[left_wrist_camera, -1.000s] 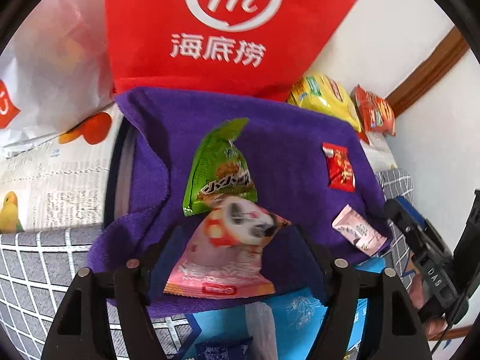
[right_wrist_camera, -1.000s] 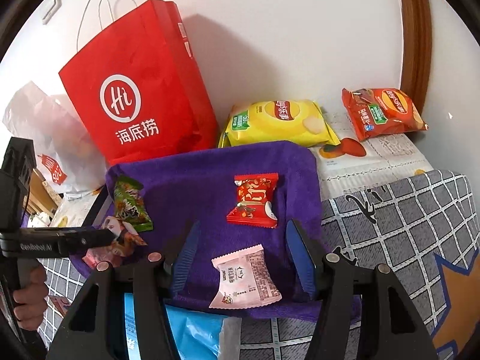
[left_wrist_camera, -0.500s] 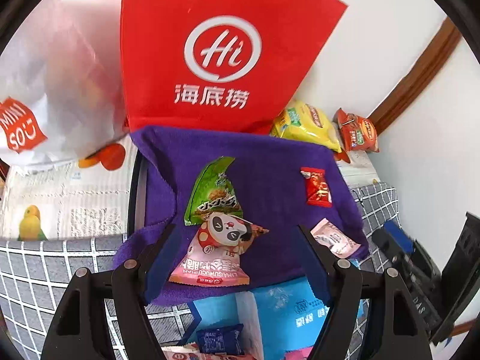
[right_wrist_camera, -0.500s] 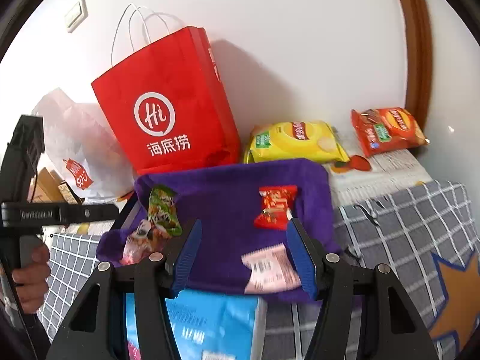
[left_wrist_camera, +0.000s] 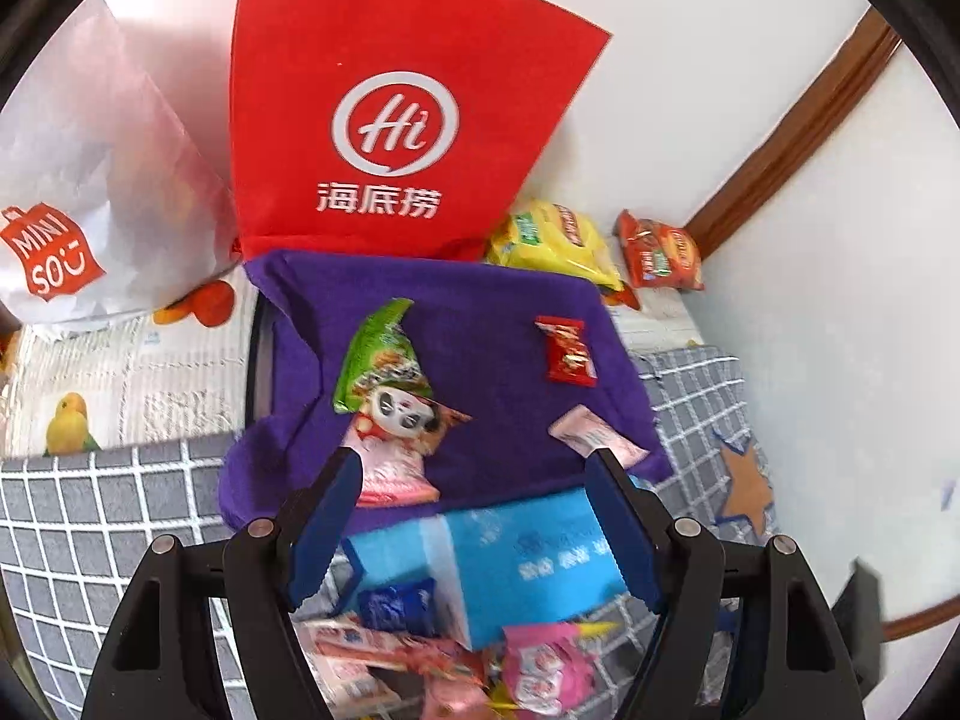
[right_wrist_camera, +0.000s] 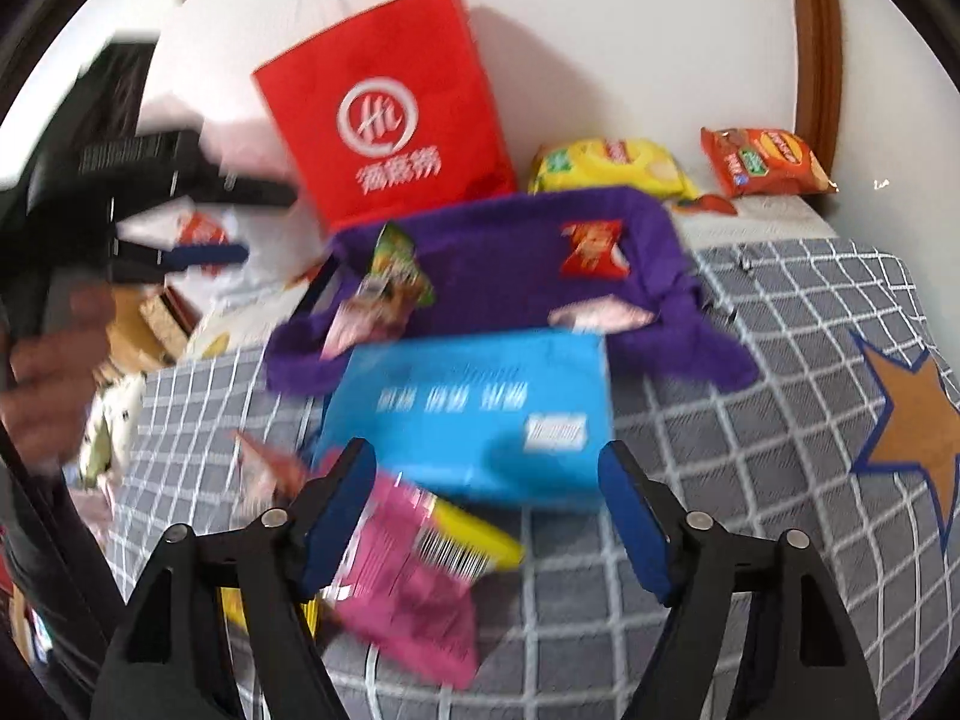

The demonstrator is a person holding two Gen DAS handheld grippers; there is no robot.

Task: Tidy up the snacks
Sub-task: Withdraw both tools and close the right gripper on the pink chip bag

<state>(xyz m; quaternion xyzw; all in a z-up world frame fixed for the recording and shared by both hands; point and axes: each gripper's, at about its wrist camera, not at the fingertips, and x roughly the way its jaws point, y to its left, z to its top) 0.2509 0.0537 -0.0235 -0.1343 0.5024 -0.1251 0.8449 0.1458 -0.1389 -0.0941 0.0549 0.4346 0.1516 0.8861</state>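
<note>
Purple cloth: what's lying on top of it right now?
On the purple cloth: a green packet overlapping a panda packet, a red packet and a pale pink packet. The blue box hides the cloth's near edge.

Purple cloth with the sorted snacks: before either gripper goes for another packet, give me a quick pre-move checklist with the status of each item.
1. Left gripper empty, jaws apart: ok.
2. Right gripper grips nothing, jaws opening: ok.
3. Four packets lie on the purple cloth, among them the green packet and the red packet: ok.
4. Free space mid-cloth: ok.
5. Loose pink packet near the right gripper: ok.
6. Right wrist view sharp enough to aim: not ok, blurred.
</note>
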